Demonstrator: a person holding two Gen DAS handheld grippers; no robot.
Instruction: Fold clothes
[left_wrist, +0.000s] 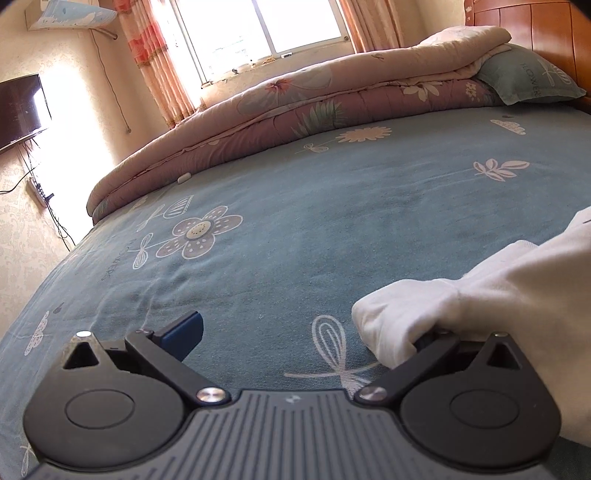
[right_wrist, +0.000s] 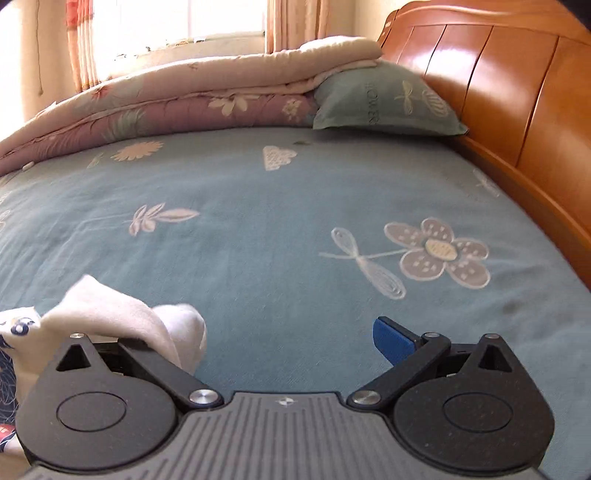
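Observation:
A white garment (left_wrist: 480, 295) lies on the blue flowered bedsheet (left_wrist: 295, 221) at the lower right of the left wrist view. My left gripper (left_wrist: 306, 336) is open wide; its left blue pad (left_wrist: 184, 330) is bare and its right finger is hidden under the garment's edge. In the right wrist view the same white garment (right_wrist: 122, 314) bunches at the lower left, with a blue print near its edge. My right gripper (right_wrist: 269, 338) is also open wide, its right blue pad (right_wrist: 391, 338) bare and its left finger covered by cloth.
A folded floral quilt (left_wrist: 295, 107) runs along the far side of the bed under a window. A blue pillow (right_wrist: 384, 99) leans against the wooden headboard (right_wrist: 498, 92). A dark patterned cloth (right_wrist: 7, 376) shows at the left edge. A wall TV (left_wrist: 20, 107) hangs at the left.

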